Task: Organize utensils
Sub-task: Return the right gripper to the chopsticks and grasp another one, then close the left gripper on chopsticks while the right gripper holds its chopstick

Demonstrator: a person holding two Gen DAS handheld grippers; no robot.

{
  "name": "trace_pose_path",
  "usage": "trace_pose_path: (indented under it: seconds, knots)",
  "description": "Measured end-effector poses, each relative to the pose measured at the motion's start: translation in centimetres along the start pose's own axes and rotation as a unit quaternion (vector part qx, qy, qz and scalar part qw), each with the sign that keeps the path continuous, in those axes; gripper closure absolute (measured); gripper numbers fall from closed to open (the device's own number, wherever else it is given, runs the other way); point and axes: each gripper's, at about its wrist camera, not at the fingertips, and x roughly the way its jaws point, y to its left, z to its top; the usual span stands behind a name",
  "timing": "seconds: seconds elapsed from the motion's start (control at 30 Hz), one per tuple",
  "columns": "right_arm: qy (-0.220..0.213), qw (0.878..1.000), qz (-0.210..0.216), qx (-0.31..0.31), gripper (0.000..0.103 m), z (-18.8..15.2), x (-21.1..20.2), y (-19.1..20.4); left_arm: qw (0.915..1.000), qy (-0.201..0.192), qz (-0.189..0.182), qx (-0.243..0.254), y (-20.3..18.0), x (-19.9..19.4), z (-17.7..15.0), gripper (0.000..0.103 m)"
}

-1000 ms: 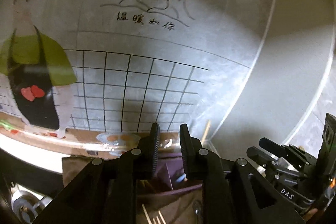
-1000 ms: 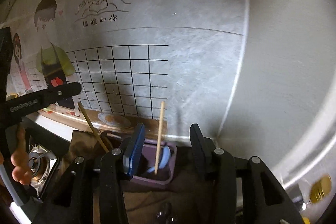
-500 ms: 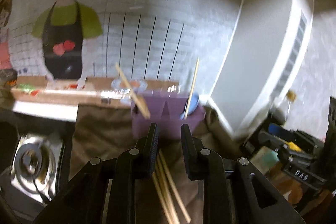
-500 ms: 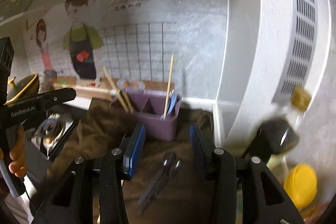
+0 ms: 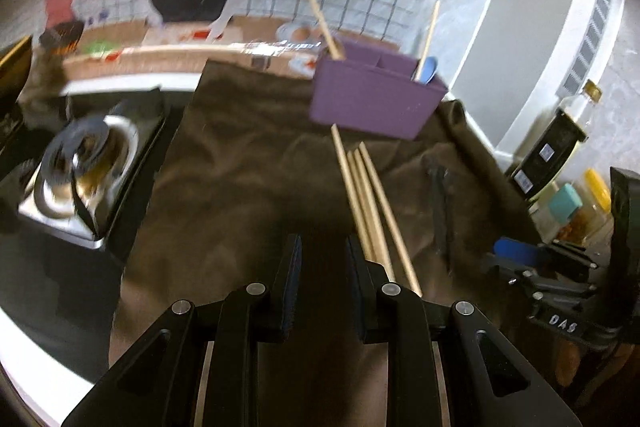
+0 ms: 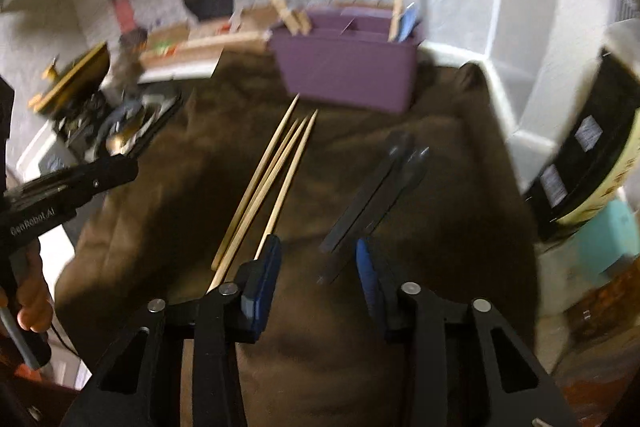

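Note:
Several wooden chopsticks (image 5: 366,195) (image 6: 272,179) lie side by side on a brown cloth (image 5: 240,167). A pair of dark utensils (image 6: 376,195) (image 5: 440,195) lies to their right. Behind them stands a purple organizer (image 5: 372,99) (image 6: 348,71) holding a few chopsticks and a blue spoon. My left gripper (image 5: 322,259) is open and empty just left of the chopsticks' near ends. My right gripper (image 6: 318,259) hangs over the dark utensils' near ends, which show between its closing jaws; the pads do not touch them.
A stove burner (image 5: 80,163) sits left of the cloth. Bottles and jars (image 5: 552,151) (image 6: 592,147) crowd the right side. A white wall with a cartoon sticker stands behind the organizer. A hand (image 6: 32,303) holds the left gripper's handle.
Both grippers have dropped from facing the wall to pointing down over the cloth near the utensils. The right jaws have narrowed.

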Motion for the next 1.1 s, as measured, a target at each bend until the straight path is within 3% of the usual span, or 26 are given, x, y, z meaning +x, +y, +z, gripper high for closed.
trace_pose_path:
  seconds: [0.13,0.33,0.7,0.8,0.87,1.1]
  knots:
    - [0.021,1.000,0.017,0.000,0.079,-1.3,1.8,1.3,0.9999,-0.008,0.010,-0.007,0.5,-0.4,-1.2,0.080]
    - [0.038,0.999,0.028,-0.008,0.080,-2.2,3.8,2.7,0.9995,-0.016,0.026,-0.007,0.8,-0.8,-2.2,0.080]
    - [0.029,0.999,-0.009,-0.026,0.080,-1.2,5.8,3.7,0.9995,0.005,0.027,-0.014,1.0,0.1,-3.2,0.080]
    - [0.027,0.999,-0.014,-0.024,0.086,-1.0,5.9,3.5,0.9996,0.011,0.025,-0.013,0.7,0.4,-3.4,0.080]
    - [0.027,0.999,-0.008,-0.018,0.098,-1.0,5.6,3.0,0.9996,0.014,0.023,-0.009,0.4,0.7,-3.5,0.080]
    - [0.004,0.999,-0.020,0.027,0.099,-1.5,2.6,0.3,0.9994,0.032,-0.007,-0.003,-1.0,1.7,-4.0,0.080]
